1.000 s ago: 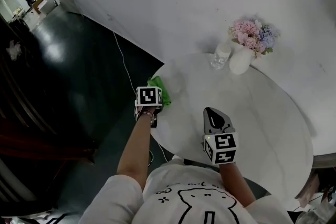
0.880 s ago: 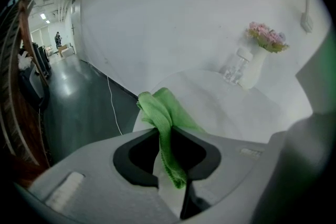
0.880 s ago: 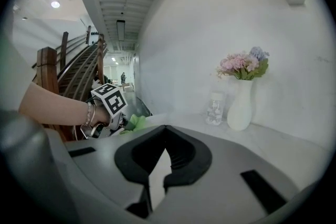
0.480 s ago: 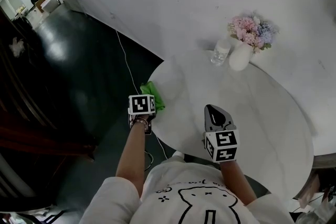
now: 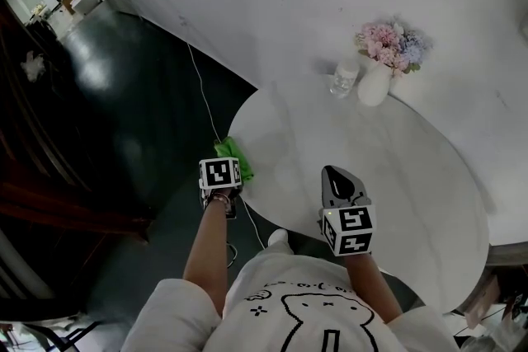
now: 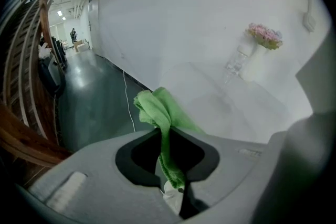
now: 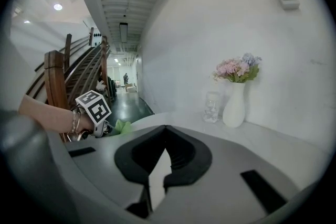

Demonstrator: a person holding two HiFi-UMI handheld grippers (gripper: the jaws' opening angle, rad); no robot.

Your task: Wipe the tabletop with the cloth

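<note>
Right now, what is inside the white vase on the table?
A bunch of pink and lavender flowers rises from the vase. Its opaque wall hides the stems and any water.

White T-shirt (image 5: 318,311) with a black line cartoon at six o'clock; bracelets (image 7: 75,121) on the left wrist. Grey left gripper (image 5: 224,169) and right gripper (image 5: 333,172) carry black-and-white marker cubes.

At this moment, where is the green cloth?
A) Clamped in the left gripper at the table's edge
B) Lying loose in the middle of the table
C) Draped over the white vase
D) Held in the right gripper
A: the left gripper view shows the green cloth pinched between the jaws of the left gripper, and the head view places it at the near-left edge of the table.
</note>
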